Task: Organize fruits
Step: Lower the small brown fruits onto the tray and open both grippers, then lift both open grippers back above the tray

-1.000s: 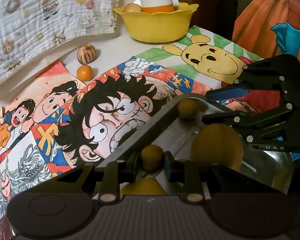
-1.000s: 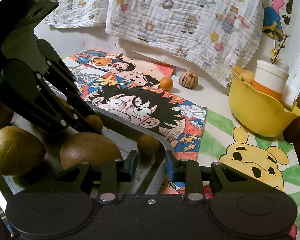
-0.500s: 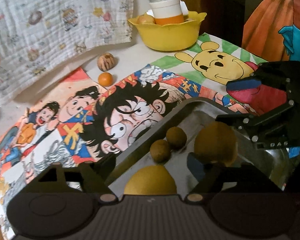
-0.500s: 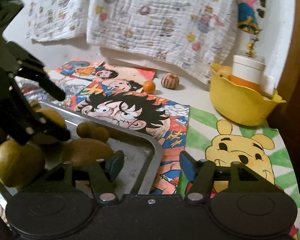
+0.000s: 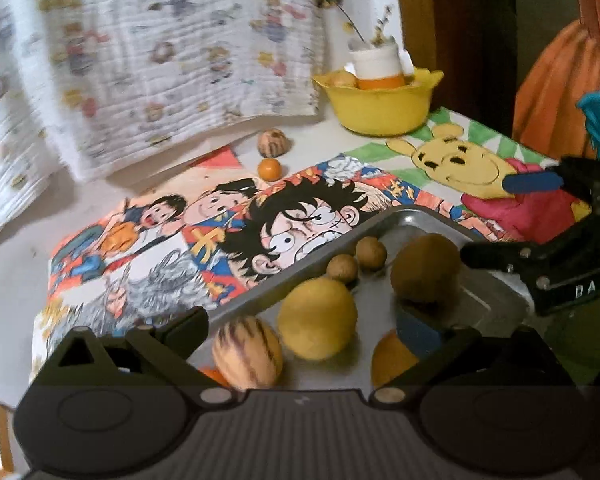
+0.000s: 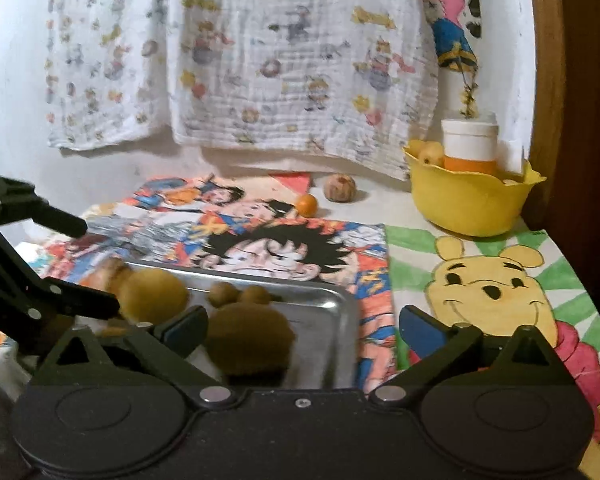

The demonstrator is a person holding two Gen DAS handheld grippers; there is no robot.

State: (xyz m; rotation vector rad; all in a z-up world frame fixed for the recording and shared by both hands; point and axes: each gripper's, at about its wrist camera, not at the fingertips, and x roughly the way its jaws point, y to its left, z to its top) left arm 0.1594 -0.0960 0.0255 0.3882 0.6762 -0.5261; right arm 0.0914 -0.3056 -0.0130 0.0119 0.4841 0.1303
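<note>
Left gripper [image 5: 302, 330] and right gripper [image 6: 302, 330] both opening wide, nothing between jaws. Fruit heaped on metal tray [image 5: 488, 300]; small orange [image 5: 269, 169] and striped fruit [image 5: 272, 143] loose near yellow bowl [image 5: 380, 110]. Likely light, round, prone to roll; best pinched across widest part, gently.

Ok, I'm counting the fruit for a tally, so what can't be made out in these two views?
- Orange fruit, left wrist view: partly hidden behind the left gripper.
- Fruit at the tray's far-left end, right wrist view: blurred and partly behind the left gripper's finger, kind unclear.
- Yellow bowl contents: rim and white-orange container hide most; count unknown.
</note>
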